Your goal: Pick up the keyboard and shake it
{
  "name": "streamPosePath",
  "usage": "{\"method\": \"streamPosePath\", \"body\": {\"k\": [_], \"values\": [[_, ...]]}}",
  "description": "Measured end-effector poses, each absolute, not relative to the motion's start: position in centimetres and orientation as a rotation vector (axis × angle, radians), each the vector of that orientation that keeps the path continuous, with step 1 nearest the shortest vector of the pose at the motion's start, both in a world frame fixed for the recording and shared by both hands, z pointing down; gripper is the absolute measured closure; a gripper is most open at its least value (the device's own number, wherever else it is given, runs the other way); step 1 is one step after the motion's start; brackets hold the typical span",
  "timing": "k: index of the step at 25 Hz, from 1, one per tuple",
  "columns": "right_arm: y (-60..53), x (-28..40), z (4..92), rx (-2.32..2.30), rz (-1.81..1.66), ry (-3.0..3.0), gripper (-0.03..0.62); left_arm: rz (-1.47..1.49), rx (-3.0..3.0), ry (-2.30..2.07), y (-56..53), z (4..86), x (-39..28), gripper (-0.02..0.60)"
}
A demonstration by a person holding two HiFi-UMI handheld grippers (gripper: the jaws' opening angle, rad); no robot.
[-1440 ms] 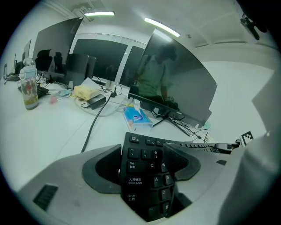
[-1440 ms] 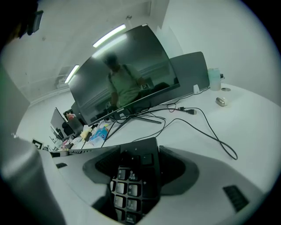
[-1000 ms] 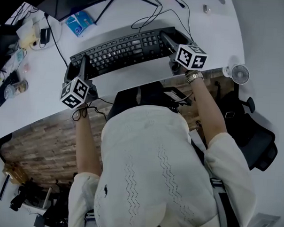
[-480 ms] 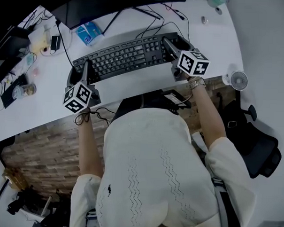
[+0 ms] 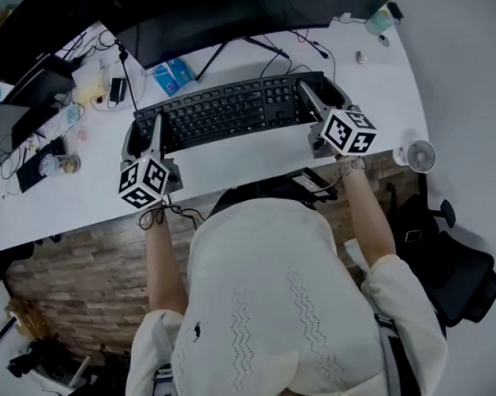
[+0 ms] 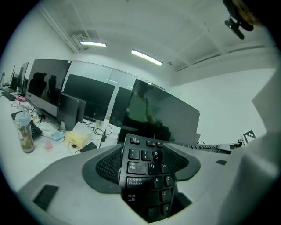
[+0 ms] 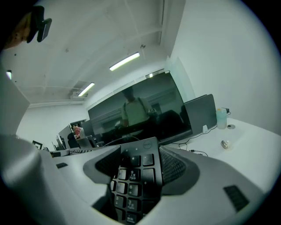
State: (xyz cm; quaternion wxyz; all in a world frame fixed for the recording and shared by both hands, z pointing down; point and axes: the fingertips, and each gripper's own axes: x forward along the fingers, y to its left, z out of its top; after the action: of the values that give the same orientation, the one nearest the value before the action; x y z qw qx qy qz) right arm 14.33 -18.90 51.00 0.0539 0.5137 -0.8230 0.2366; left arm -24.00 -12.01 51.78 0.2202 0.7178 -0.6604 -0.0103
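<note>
Both ends gripped! The left tool (image 5: 157, 127) was clenched on the left end of the black full-size keyboard (image 5: 227, 110), and the right tool (image 5: 310, 93) was clamped on its number-pad end. The keyboard stretched between them over the white table (image 5: 258, 157), in front of the wide dark monitor (image 5: 239, 20).

Items shown: one keyboard (image 5: 231, 110); two grippers, the left gripper (image 5: 156, 132) and the right gripper (image 5: 308, 93), each with two fingers (image 6: 107, 167); one desk (image 5: 258, 157); one small fan (image 5: 420, 155); one blue packet (image 5: 173, 75); one office chair (image 5: 454, 268); one person (image 5: 276, 301).
</note>
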Motion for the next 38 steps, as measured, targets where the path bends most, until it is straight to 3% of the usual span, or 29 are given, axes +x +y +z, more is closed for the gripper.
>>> {"method": "streamPosePath", "body": {"k": [38], "values": [[-16.7,12.8,23.8,1.727,-0.081,-2.944,0.326,-0.626,2.380,-2.093,-10.7,26.4,-25.5,0.296]]}}
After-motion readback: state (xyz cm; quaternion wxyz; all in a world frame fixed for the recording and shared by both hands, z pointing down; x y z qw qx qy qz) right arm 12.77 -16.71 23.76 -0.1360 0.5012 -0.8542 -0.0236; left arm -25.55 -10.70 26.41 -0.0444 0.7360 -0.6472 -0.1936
